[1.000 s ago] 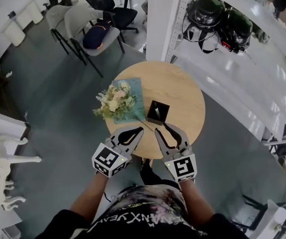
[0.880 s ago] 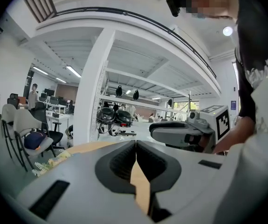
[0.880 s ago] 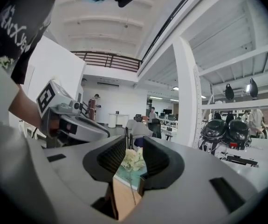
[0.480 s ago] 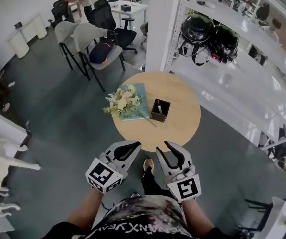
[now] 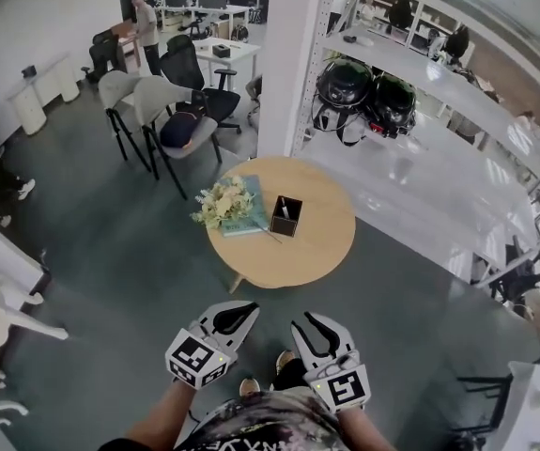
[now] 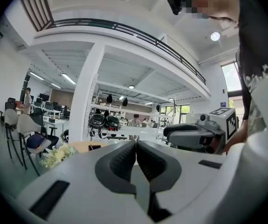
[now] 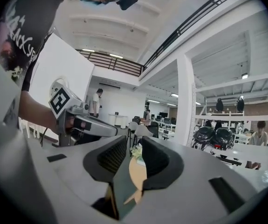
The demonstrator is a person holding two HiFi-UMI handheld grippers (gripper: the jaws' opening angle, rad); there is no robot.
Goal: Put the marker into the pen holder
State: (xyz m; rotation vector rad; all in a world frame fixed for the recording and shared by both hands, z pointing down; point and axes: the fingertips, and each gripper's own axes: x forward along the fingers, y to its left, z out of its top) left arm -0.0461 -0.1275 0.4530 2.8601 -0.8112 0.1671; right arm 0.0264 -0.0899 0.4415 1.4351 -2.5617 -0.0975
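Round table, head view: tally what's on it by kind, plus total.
Flower bouquet: 1
Teal book: 1
Black pen holder: 1
Marker, standing in the holder: 1
Total: 4

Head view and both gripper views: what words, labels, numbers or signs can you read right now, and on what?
No text reads whole.
Shirt print: white letters, warped and cut off, unreadable.
Left marker cube, right marker cube: black-and-white square codes, no letters.
Book cover: too small to read.
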